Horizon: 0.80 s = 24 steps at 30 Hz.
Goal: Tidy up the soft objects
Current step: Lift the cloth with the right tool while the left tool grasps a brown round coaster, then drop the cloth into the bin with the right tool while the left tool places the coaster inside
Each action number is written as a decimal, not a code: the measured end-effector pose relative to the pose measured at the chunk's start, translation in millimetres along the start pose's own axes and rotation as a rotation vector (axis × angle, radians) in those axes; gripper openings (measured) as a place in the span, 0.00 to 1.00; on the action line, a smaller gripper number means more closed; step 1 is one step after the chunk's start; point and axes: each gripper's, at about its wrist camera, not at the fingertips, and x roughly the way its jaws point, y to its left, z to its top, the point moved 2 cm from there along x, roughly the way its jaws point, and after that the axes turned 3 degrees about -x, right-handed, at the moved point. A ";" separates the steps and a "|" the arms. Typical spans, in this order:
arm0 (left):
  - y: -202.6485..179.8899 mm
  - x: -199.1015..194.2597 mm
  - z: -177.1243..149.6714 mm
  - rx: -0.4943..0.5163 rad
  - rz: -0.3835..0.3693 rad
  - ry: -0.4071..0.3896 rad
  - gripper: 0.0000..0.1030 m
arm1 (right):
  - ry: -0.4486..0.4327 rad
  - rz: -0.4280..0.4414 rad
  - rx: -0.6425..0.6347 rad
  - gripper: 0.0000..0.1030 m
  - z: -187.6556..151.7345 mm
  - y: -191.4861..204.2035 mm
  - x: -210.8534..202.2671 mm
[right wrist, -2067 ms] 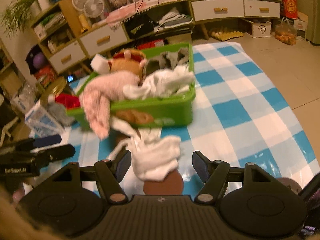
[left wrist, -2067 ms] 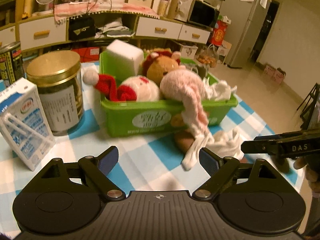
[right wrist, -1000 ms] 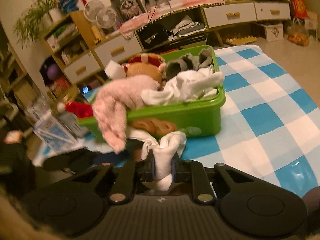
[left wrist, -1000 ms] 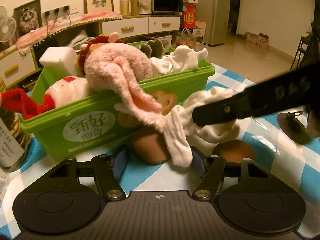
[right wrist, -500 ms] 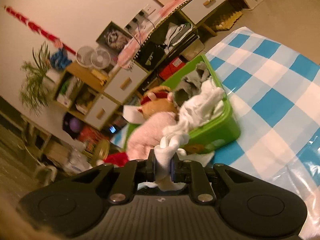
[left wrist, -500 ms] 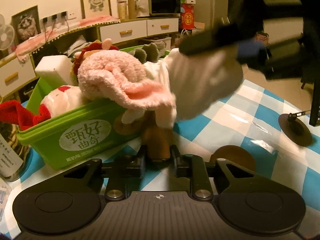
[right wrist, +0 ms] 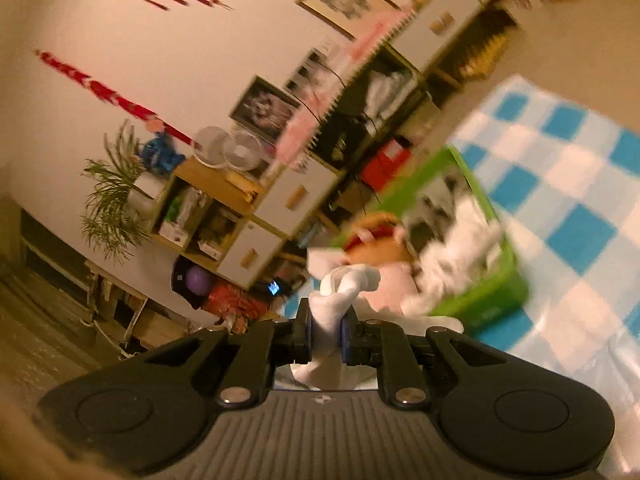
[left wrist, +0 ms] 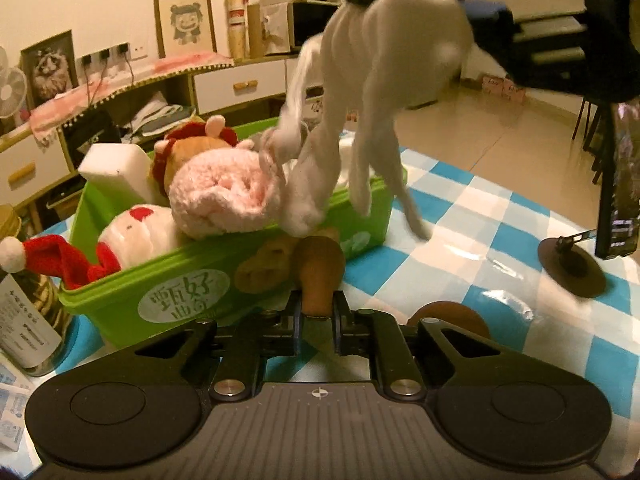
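A green bin [left wrist: 120, 292] on the blue-checked tablecloth holds a pink plush [left wrist: 220, 196], a lion toy [left wrist: 192, 148], a Santa doll [left wrist: 132, 232], a white sponge block [left wrist: 112, 168] and white cloth. My left gripper [left wrist: 316, 320] is shut on a brown soft piece [left wrist: 320, 272] at the bin's front wall. My right gripper [right wrist: 325, 334] is shut on a white cloth [right wrist: 340, 292] and holds it high above the bin; in the left wrist view the cloth [left wrist: 380, 80] hangs down over the bin's right end. The bin [right wrist: 480, 296] is blurred in the right wrist view.
A glass jar [left wrist: 28, 300] and a milk carton [left wrist: 8, 396] stand left of the bin. A brown round coaster [left wrist: 452, 316] lies by my left gripper. A phone stand [left wrist: 572, 264] is at the table's right edge. Cabinets [left wrist: 224, 88] stand behind.
My right gripper closed on the white cloth and lifted it from the table to high above the bin. My left gripper closed on the brown piece at the bin's front.
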 end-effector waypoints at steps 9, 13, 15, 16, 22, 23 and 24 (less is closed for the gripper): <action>-0.2 -37.8 17.0 -0.018 -0.030 -0.096 0.11 | -0.085 0.030 0.033 0.00 18.7 5.9 -12.7; 5.2 -60.1 32.7 -0.044 -0.037 -0.166 0.11 | -0.113 0.044 0.033 0.00 25.1 8.6 -14.4; 8.7 -68.3 42.0 -0.055 -0.034 -0.199 0.11 | -0.127 0.055 0.034 0.00 29.3 11.1 -13.7; 10.3 -69.8 45.8 -0.062 -0.032 -0.209 0.11 | -0.134 0.056 0.034 0.00 31.2 12.4 -12.6; 25.8 -59.8 63.2 -0.102 0.033 -0.221 0.11 | -0.164 0.042 0.055 0.00 37.6 13.6 -0.1; 28.7 -55.7 64.9 -0.111 0.044 -0.215 0.12 | -0.166 0.034 0.060 0.00 37.7 12.5 2.8; 31.7 -51.3 66.1 -0.118 0.055 -0.206 0.12 | -0.167 0.025 0.066 0.00 37.9 11.6 6.8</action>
